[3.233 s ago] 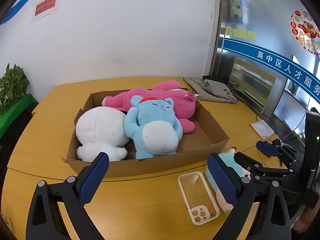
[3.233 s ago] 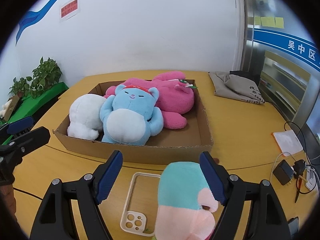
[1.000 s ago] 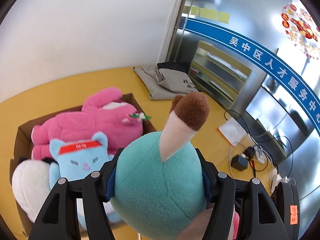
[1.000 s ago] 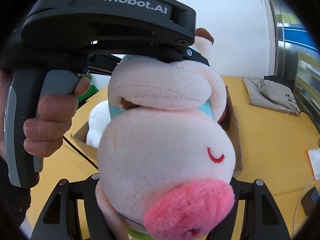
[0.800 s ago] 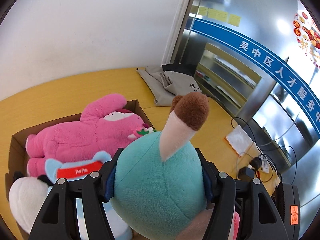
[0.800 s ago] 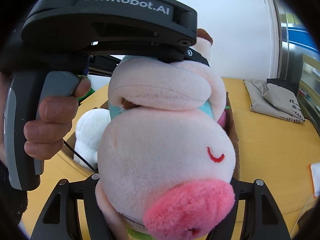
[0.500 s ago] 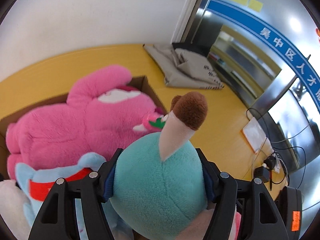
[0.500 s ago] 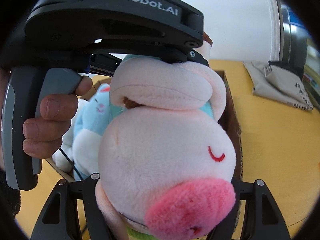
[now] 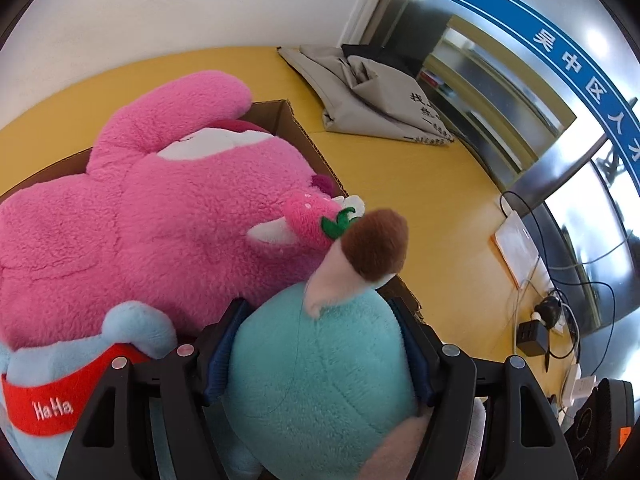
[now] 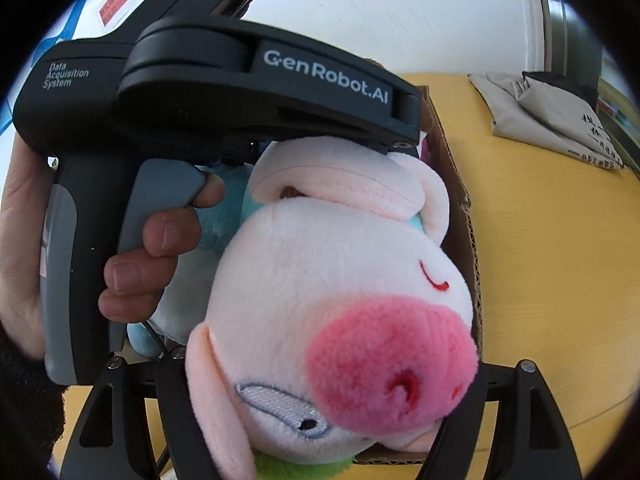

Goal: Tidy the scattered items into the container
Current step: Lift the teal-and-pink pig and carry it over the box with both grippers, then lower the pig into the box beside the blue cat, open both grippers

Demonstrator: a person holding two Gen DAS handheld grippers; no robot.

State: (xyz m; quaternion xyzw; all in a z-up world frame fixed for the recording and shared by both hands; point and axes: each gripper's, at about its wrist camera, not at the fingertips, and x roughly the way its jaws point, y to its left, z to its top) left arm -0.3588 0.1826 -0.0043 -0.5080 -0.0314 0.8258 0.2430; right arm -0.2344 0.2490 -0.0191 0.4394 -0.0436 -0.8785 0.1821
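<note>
Pig plush (image 10: 332, 296) is seen as short, smooth fleece w/ embroidered thread details; its teal back (image 9: 320, 376) is finer-napped, matt. Pink plush (image 9: 160, 220) is shown in shaggier, rougher pile. Blue plush (image 9: 52, 392) is soft fleece, w/ a red felt-like band. Box (image 9: 296, 128) is raw corrugated cardboard, matt, edges rough. Left hand-held gripper (image 9: 316, 356) is matt black plastic w/ metal screw heads and ribbed blue pads. Bench (image 9: 420, 184) is smooth yellow laminate, slight sheen. Grey bag (image 9: 372, 100) is creased woven cloth.
</note>
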